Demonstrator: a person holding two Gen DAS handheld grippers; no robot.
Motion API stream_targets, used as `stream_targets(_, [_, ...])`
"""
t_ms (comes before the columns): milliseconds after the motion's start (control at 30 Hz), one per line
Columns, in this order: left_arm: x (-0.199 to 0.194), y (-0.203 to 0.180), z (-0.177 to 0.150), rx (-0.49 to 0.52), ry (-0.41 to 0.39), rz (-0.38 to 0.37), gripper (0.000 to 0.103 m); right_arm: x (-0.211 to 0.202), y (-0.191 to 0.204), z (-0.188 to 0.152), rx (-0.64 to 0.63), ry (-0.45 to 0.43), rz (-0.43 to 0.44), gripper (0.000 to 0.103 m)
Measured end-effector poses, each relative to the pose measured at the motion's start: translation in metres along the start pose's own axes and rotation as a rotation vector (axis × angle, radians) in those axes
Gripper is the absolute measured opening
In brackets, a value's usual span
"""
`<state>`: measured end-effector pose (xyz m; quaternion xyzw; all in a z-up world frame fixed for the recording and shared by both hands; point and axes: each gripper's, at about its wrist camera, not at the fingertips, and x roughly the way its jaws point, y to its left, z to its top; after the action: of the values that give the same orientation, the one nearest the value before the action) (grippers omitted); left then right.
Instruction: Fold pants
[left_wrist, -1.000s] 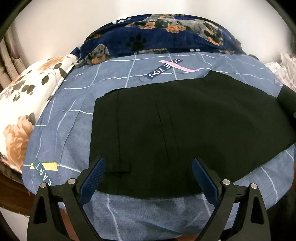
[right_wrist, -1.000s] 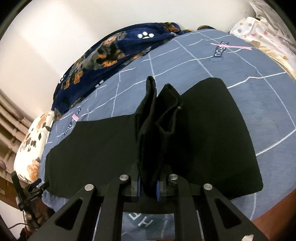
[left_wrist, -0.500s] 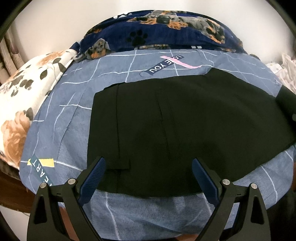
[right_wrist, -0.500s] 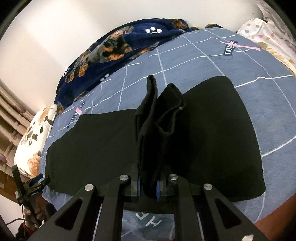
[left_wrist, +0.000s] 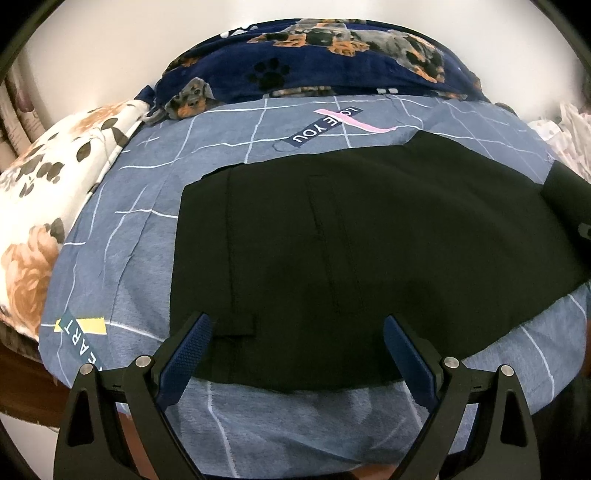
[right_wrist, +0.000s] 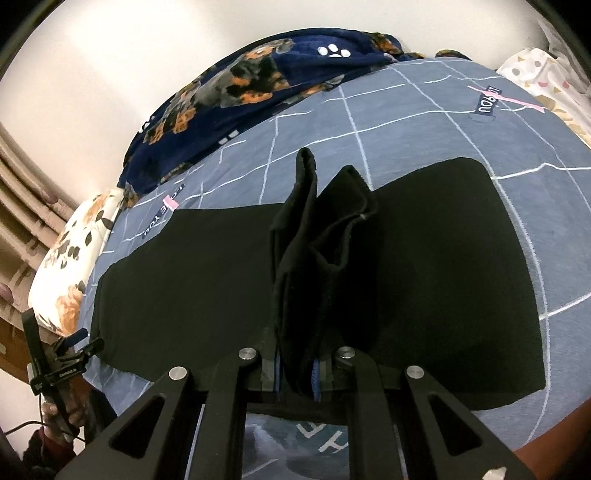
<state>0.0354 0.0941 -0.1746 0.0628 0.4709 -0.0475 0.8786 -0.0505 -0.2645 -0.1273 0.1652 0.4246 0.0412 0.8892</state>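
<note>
Pants (left_wrist: 369, 251): black, spread flat across blue checked bedsheet (left_wrist: 236, 155), near hem just short of bed's front edge.
Room: bare sheet at left and behind; dog-print blanket (left_wrist: 332, 66) along far edge, floral pillow (left_wrist: 40, 206) at left.
Left gripper (left_wrist: 297, 345): angled down over near hem, jaws wide apart, empty.
Right gripper (right_wrist: 298, 373): tilted downward, clamped nearly closed on bunched fold of pants, raised upright.

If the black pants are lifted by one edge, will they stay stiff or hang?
Probably hang: the pants bunch into soft folds in the shut right gripper. Likely light; the rest lies flat on the bedsheet.
</note>
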Motion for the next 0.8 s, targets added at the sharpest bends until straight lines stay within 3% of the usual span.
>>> stream_targets(800, [0.004, -0.004, -0.002, 0.017, 0.022, -0.008, 0.094, 0.015, 0.031, -0.004, -0.096, 0.042, 0.003, 0.012])
